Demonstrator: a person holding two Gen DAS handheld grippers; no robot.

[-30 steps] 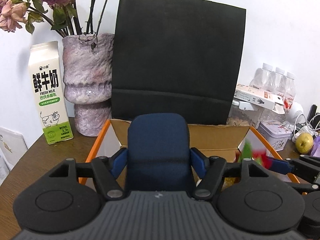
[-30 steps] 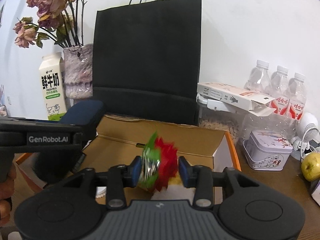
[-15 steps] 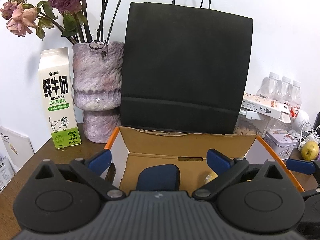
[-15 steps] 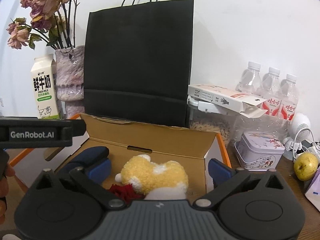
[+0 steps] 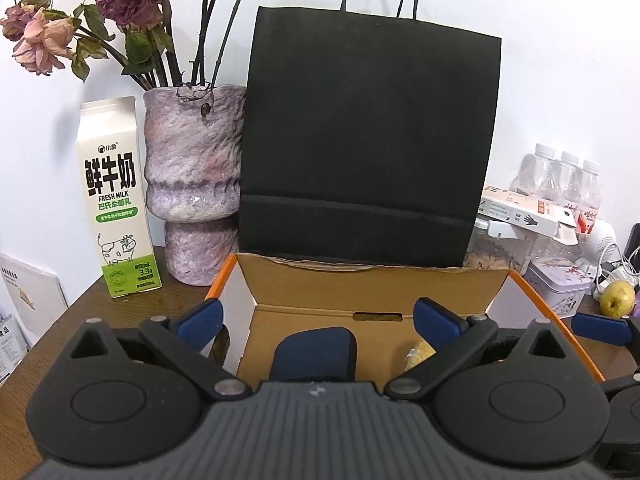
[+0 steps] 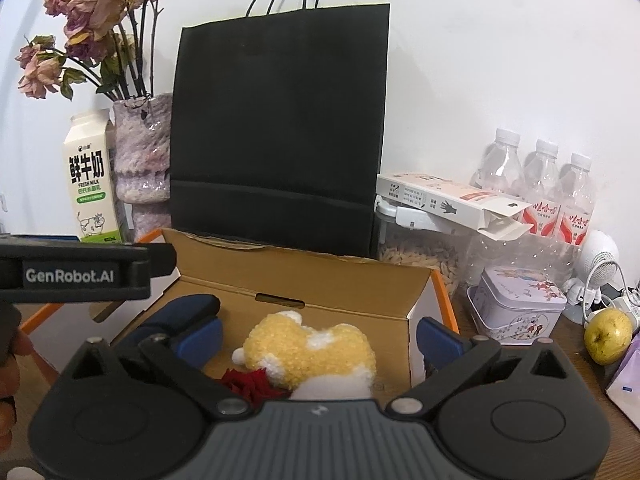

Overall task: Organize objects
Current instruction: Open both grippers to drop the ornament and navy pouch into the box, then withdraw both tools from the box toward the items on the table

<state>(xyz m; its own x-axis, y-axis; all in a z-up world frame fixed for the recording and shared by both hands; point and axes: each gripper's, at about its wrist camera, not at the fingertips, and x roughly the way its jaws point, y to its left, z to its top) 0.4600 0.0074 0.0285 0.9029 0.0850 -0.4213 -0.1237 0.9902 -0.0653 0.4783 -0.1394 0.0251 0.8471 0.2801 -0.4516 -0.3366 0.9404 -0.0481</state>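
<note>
An open cardboard box (image 5: 360,284) with orange edges sits on the brown table; it also shows in the right wrist view (image 6: 320,276). Inside lie a dark blue case (image 5: 314,352), a yellow and white plush toy (image 6: 316,350) and a red packet (image 6: 246,384). The blue case also shows in the right wrist view (image 6: 180,312). My left gripper (image 5: 318,320) is open and empty above the box's front. My right gripper (image 6: 318,338) is open and empty above the plush toy. The left gripper's body (image 6: 76,276) crosses the right wrist view at the left.
A black paper bag (image 5: 368,144) stands behind the box. A milk carton (image 5: 116,200) and a vase of dried roses (image 5: 196,196) stand at the left. Water bottles (image 6: 536,184), a small white carton (image 6: 448,204), a tin (image 6: 520,304) and a pear (image 6: 608,336) are at the right.
Both grippers opened. The left let go of the blue case and the right let go of the red and green packet; both now lie in the box. Both grippers rose a little.
</note>
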